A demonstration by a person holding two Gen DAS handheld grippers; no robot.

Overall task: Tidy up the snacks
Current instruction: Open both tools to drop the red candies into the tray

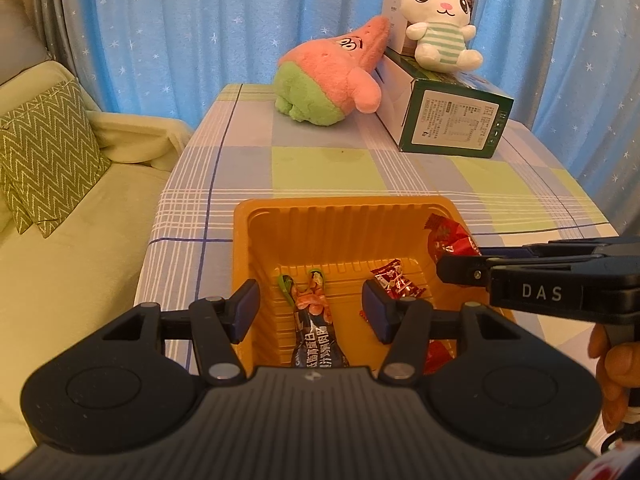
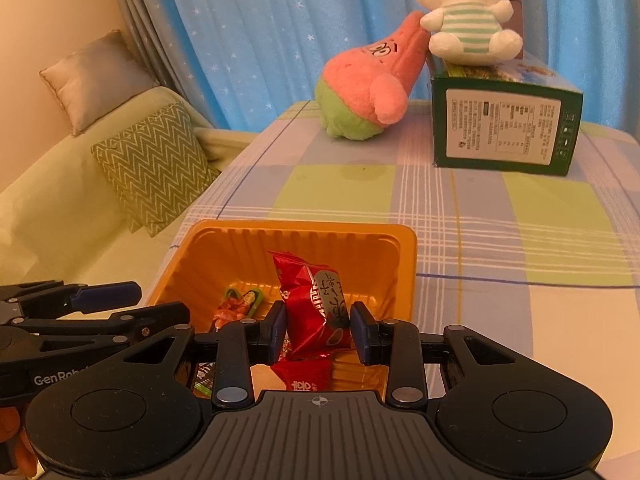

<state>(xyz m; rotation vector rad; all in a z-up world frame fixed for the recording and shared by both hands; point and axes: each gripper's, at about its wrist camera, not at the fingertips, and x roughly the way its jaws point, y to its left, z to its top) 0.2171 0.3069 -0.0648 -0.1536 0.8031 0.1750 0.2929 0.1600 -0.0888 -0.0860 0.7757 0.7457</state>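
Observation:
An orange plastic tray sits on the checked tablecloth near its front edge. Inside lie a dark sausage packet, a small red candy and other red wrappers. My left gripper is open and empty, hovering over the tray above the sausage packet. My right gripper holds a red snack packet between its pads over the tray's right side; it also shows in the left wrist view.
A pink and green plush and a green and white box with a white bunny plush on it stand at the table's far side. A green sofa with a zigzag cushion is to the left.

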